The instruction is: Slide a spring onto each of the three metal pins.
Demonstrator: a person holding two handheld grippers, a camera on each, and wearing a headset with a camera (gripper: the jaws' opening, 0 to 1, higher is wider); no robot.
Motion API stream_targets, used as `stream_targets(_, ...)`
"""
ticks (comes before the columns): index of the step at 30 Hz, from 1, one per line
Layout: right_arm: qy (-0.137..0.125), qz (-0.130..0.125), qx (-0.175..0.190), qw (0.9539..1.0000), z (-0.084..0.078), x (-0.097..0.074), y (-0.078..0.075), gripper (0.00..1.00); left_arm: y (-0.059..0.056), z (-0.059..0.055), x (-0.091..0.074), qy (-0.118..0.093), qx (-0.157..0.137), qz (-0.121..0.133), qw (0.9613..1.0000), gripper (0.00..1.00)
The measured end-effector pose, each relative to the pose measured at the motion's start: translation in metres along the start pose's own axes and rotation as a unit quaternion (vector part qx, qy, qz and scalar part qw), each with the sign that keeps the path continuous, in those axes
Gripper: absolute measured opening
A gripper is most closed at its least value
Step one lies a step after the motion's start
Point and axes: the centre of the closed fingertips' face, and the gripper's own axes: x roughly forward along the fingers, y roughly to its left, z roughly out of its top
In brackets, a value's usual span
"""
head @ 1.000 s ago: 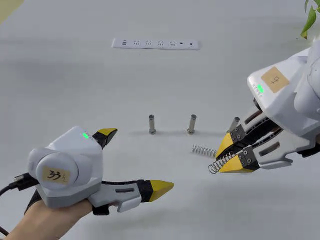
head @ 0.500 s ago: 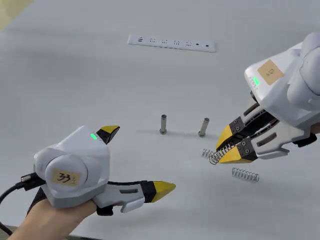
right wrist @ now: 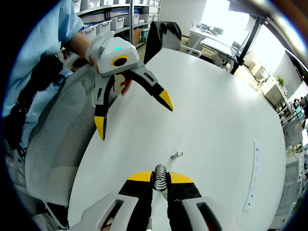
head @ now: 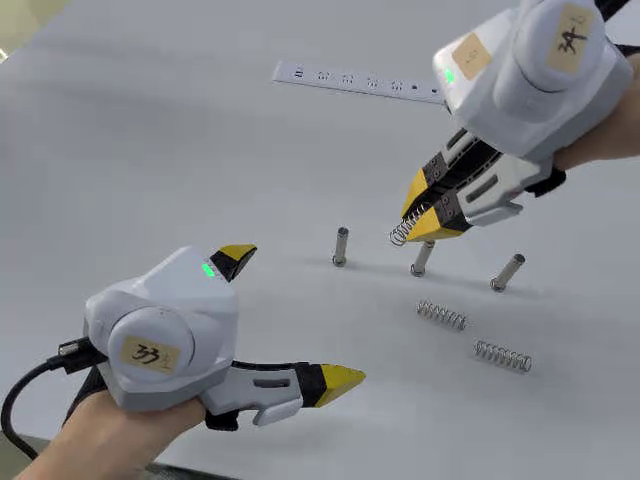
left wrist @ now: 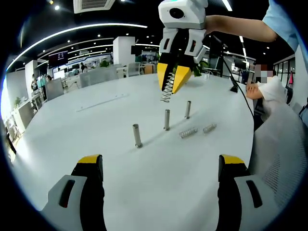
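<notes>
**Spring lifted clear and brought over the middle pin**

At 7 o'clock in the head view, the white, yellow-tipped left gripper (head: 292,315) hovers with its jaws spread wide and nothing between them, much as a second ago. Three short steel pins stand in a row on the white table (head: 150,150): the left pin (head: 341,246), the middle pin (head: 423,258) and the right pin (head: 507,271), all bare.

The change is at 1 o'clock. A second ago the white, yellow-tipped right gripper (head: 422,215) is low at the table surface; now it sits well above it. Its jaws are pinched on the upper end of a thin silver wire coil spring (head: 404,229). The coil looks even and undeformed. It hangs free from the tips, its lower end just above the middle pin's top and slightly toward 10 o'clock of it, apart from it.

So the pick-up looks finished, and lining up and threading come next. One loose spring (head: 442,315) and a second loose spring (head: 502,355) lie flat at 5 o'clock of the pins.
</notes>
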Motion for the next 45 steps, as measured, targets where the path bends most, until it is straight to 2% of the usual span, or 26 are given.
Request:
stream_targets(10,0.039,0.012,-0.036,0.9985,0.006,0.018,-0.024,0.07,0.001,0.001,0.001,-0.001,0.000,0.001,1.0000,0.99)
stream_targets(22,0.065,0.032,-0.048,0.9962,0.007,0.036,-0.035,0.07,0.000,0.005,0.002,-0.007,0.001,0.002,1.0000,0.99)
stream_targets(27,0.079,0.042,-0.056,0.9945,0.006,0.040,-0.031,0.07,0.001,0.006,0.002,-0.008,0.000,0.003,1.0000,0.99)
stream_targets(45,0.091,0.056,-0.070,0.9917,0.009,0.050,-0.029,0.07,0.006,0.008,0.001,-0.016,-0.009,0.011,0.9998,0.98)
